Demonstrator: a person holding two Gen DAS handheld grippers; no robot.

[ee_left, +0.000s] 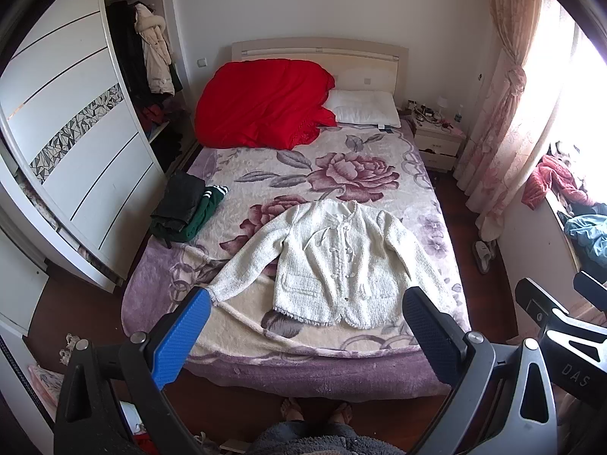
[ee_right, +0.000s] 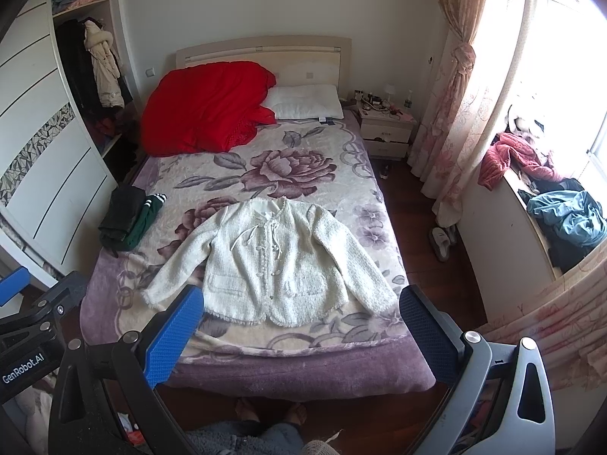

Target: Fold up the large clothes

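Note:
A white fuzzy jacket lies flat, front up, sleeves spread, on the near half of the bed's floral blanket. It also shows in the right wrist view. My left gripper is open and empty, held above the foot of the bed, short of the jacket's hem. My right gripper is open and empty, at the same height beside it. Neither touches the jacket.
A folded pile of dark and green clothes sits at the bed's left edge. A red quilt and a white pillow lie at the head. A wardrobe stands left. A nightstand, curtain and clothes-laden sill are right.

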